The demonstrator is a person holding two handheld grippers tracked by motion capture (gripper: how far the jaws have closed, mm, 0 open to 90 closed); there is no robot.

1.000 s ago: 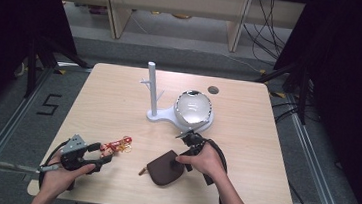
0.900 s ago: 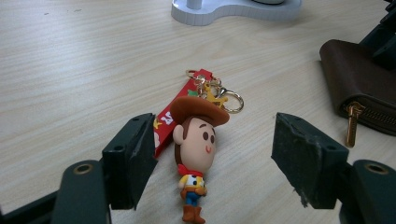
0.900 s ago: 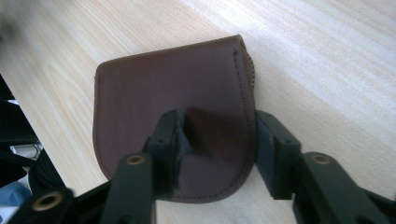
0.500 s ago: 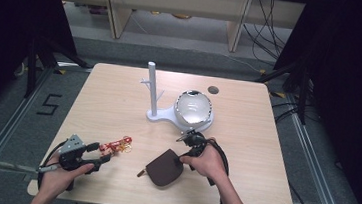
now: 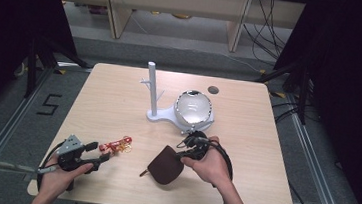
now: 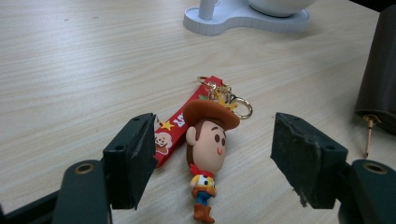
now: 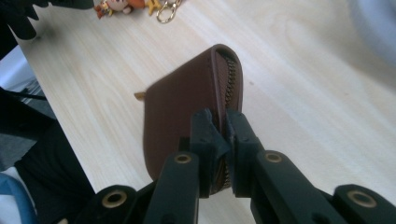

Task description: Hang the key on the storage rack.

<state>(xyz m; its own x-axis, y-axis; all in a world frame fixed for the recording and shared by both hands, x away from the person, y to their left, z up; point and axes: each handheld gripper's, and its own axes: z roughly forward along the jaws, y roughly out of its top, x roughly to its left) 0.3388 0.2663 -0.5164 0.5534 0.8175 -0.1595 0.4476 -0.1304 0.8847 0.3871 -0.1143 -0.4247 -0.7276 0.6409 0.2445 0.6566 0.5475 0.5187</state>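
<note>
Pinching the zipper edge of the brown leather pouch [image 7: 187,107], the right tool [image 7: 223,135] has just been closing and now clamps it, one corner of the pouch lifted while the rest sits on the bench [image 5: 119,96] front-centre. Left tool [image 6: 212,161] hangs wide open and holds nothing, its pads either side of the cowboy keychain [image 6: 208,154], which lies flat on its red strap near the front-left. White stand [image 5: 160,111] with its domed bowl [image 5: 193,107] sits behind the pouch, well apart from the keychain.
</note>
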